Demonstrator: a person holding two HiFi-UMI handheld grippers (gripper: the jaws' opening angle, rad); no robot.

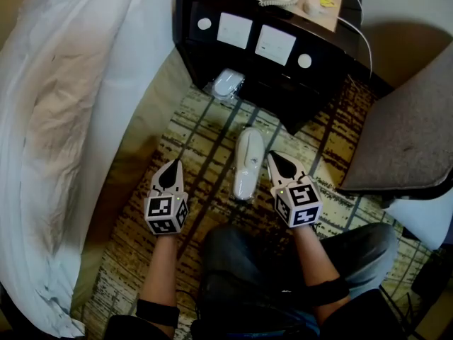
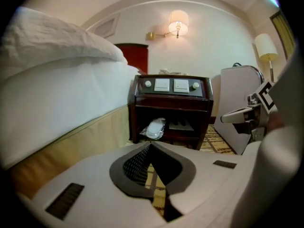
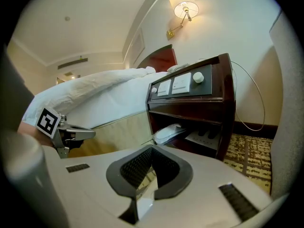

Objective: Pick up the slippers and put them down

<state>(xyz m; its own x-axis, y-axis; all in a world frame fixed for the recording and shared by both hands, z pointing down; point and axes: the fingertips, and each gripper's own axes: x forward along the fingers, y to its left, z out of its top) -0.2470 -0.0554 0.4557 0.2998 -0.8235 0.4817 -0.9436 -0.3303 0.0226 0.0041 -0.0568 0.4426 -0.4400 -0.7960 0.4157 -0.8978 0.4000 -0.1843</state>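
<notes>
Shows left tool [image 1: 173,164] closed on nothing above rug [image 1: 205,137]; right tool [image 1: 272,155] closed just beside slipper [image 1: 248,163]; second slipper [image 1: 228,83] in nightstand [image 1: 191,41].

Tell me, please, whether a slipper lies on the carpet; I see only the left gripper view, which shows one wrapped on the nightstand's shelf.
Observer: Yes, the head view shows a white slipper lying on the carpet between the two grippers.
Operator: Which gripper is nearer to it?
Observer: The right gripper, close beside its edge; the left gripper stands well apart.
Operator: Are the right gripper's jaws open?
Observer: No, the right gripper view shows them shut.
</notes>
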